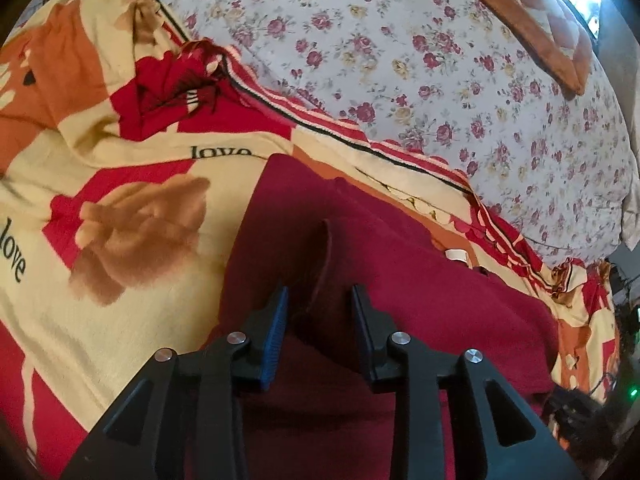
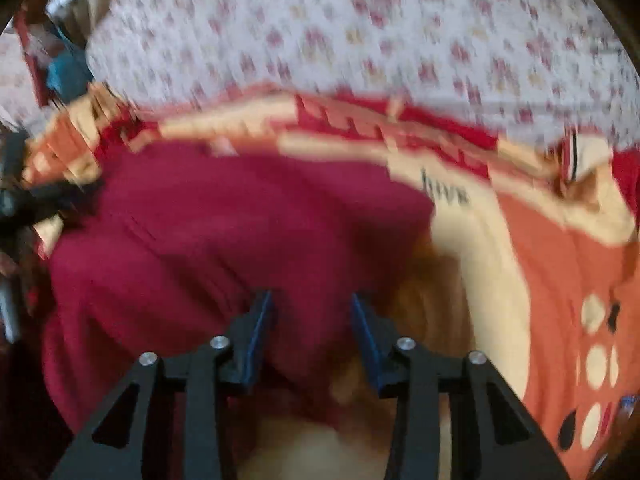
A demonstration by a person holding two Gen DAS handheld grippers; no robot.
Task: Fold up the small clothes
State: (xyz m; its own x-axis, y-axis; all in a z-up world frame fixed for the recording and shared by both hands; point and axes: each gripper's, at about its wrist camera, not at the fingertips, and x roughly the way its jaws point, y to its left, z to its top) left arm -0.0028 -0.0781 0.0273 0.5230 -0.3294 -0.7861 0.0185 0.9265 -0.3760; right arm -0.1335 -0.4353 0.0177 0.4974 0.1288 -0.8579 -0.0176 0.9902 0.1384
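Note:
A dark red garment (image 1: 400, 280) lies spread on a patterned blanket, with a raised fold running up between my left fingers. My left gripper (image 1: 320, 304) is open just above it, its jaws on either side of the fold, not closed on it. In the right wrist view, which is blurred, the same dark red garment (image 2: 224, 232) fills the left and middle. My right gripper (image 2: 312, 312) is open over the garment's right edge, where it meets the blanket.
The blanket (image 1: 120, 216) is cream, red and orange with "love" printed on it. Beyond it lies a white floral bedsheet (image 1: 440, 60) and an orange-edged pillow (image 1: 532, 20) at the far right. Dark gear (image 2: 16, 208) shows at the right view's left edge.

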